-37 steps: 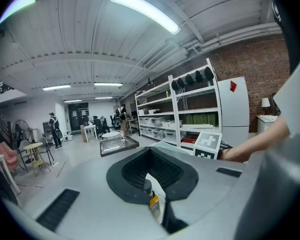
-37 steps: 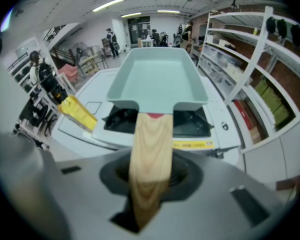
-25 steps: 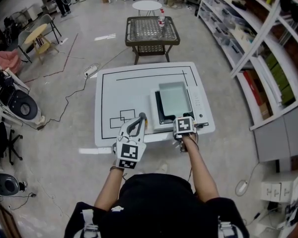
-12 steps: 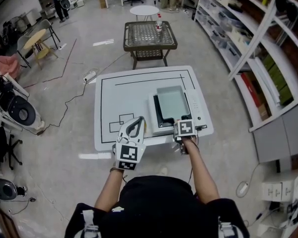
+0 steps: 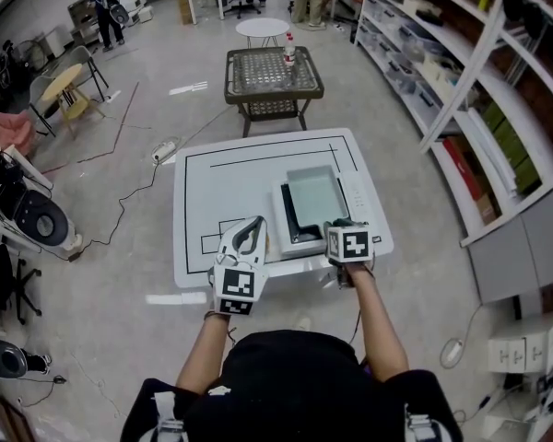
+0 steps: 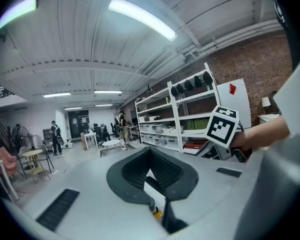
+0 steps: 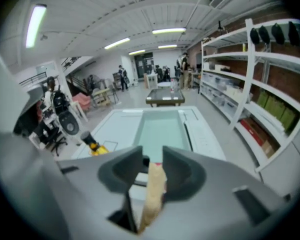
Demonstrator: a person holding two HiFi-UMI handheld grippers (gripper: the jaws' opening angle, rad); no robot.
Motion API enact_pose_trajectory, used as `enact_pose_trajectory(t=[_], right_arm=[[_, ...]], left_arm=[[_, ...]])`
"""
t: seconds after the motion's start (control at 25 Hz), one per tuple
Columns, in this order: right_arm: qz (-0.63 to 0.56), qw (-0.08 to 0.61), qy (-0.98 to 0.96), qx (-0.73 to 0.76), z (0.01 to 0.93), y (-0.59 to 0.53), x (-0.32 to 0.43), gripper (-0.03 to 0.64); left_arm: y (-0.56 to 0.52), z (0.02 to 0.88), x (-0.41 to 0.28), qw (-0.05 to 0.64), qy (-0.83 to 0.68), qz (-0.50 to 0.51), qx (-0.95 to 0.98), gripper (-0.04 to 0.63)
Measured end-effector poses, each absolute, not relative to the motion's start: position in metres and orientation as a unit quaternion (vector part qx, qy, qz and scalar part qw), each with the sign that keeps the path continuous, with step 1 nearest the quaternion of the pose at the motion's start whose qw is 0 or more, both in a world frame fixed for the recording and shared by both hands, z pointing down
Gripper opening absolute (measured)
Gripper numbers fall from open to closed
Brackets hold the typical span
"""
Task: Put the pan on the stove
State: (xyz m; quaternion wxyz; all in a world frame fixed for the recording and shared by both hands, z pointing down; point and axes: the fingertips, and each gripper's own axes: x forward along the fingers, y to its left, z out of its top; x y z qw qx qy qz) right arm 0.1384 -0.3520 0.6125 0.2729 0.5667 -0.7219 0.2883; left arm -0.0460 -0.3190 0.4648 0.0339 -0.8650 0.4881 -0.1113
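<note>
I see the white surface (image 5: 212, 178) mid-frame in the head view, lined in black. The stove (image 5: 361, 196) is on its right half, and the pan (image 5: 311, 196) sits on the stove. Beyond it, at top centre, stands a side table (image 5: 272, 72) with a bottle (image 5: 288, 49) on it. Shelves (image 5: 424, 53) run down the right edge, and a cable (image 5: 129, 187) trails over the floor at left. All of these are well apart from the stove.

My right gripper (image 7: 153, 159) points steeply down along the pan from the near edge of the surface, with the forearm straight behind it. Its fingers stand on either side of the tan handle (image 7: 152, 194) and have just been closing with the handle between them. I make out a thin gap on the left side, so they are not clamping it.

My left gripper (image 5: 255, 221) is held about level over the near-left part of the surface, near the stove's left edge in the head view. Its fingers are closed tip to tip on nothing.

In the head view the right cube (image 5: 350, 244) covers the handle, and in the right gripper view the handle is blurred low in the frame.
</note>
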Motion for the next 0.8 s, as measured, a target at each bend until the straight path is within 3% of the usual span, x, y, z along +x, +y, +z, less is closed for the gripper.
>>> enact_pose_trajectory(t=[0.24, 0.8], right_arm=[[0.219, 0.196, -0.761, 0.579, 0.536, -0.354, 0.131, 0.049], [0.084, 0.074, -0.786, 0.608, 0.439, -0.332, 0.134, 0.034]], left_arm=[[-0.323, 0.449, -0.046, 0.039, 0.491, -0.096, -0.865, 0.025], [-0.317, 0.419, -0.041, 0.051, 0.49, -0.078, -0.867, 0.025]])
